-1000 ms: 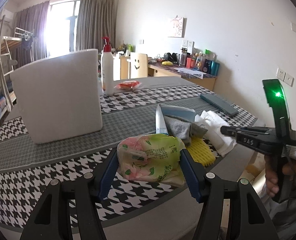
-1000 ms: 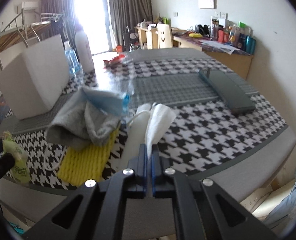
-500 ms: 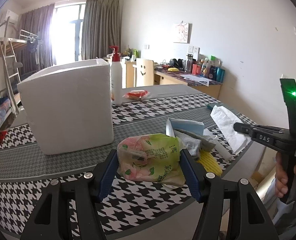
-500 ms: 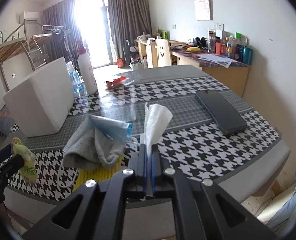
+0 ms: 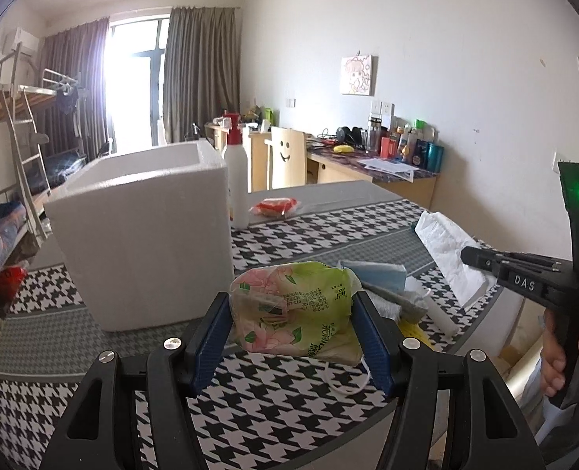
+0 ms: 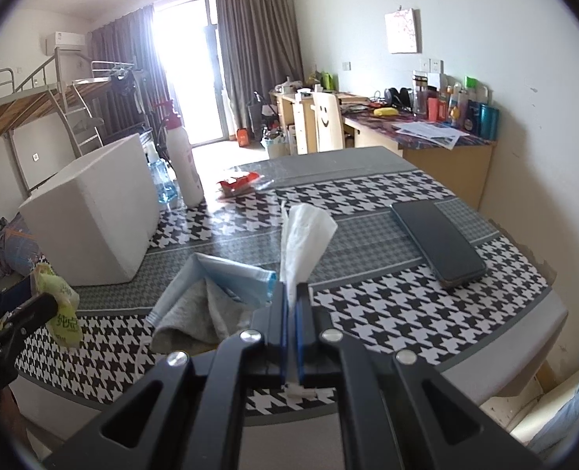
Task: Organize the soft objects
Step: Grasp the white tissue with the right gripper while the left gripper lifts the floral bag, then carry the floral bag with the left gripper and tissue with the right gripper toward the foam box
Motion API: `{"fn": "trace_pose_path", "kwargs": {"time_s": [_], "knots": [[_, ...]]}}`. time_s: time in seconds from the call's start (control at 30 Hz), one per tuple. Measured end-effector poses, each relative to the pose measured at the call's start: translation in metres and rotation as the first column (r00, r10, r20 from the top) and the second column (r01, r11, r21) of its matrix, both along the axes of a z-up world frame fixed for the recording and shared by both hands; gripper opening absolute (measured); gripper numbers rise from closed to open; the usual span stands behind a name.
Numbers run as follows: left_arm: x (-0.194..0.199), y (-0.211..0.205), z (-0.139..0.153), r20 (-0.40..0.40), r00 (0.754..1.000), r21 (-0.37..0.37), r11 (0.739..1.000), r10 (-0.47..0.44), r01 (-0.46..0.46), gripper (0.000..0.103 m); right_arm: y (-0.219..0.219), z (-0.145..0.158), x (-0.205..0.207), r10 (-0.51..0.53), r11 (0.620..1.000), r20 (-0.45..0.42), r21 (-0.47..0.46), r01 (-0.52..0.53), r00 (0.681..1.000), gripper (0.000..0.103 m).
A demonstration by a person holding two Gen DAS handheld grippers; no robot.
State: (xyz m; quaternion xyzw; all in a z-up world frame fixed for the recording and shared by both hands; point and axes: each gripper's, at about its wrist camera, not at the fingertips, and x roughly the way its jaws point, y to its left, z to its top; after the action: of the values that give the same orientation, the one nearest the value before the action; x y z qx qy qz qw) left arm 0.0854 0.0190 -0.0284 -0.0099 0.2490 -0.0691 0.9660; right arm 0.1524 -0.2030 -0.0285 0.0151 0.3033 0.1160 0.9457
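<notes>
Left wrist view: both grippers hold soft things above the houndstooth tabletop (image 5: 289, 235).
The left gripper (image 5: 293, 325) pinches a green flowered tissue pack (image 5: 293, 305) between its blue pads, beside the open white foam box (image 5: 144, 235). The right gripper (image 6: 291, 301) is pressed together on a white tissue (image 6: 303, 239) that stands up from its tips. A grey cloth (image 6: 195, 313) and a blue mask (image 6: 234, 278) lie on the tabletop below, near a dark phone (image 6: 438, 243).

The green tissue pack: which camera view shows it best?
Left wrist view: the green tissue pack fills the centre, clamped between the left hand-held gripper pads. The right wrist view shows only part of it, small, at its left edge.
</notes>
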Motion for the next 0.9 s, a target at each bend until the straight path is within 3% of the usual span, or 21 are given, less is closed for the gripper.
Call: {"fn": "trace_pose_path", "kwargs": {"time_s": [0.9], "knots": [[0.032,0.009,0.032,0.079,0.995,0.066,0.996,0.052,-0.057,0.063,0.038,0.028,0.017,0.11,0.994,0.094,0.013,-0.112,0.989,0.006]]}}
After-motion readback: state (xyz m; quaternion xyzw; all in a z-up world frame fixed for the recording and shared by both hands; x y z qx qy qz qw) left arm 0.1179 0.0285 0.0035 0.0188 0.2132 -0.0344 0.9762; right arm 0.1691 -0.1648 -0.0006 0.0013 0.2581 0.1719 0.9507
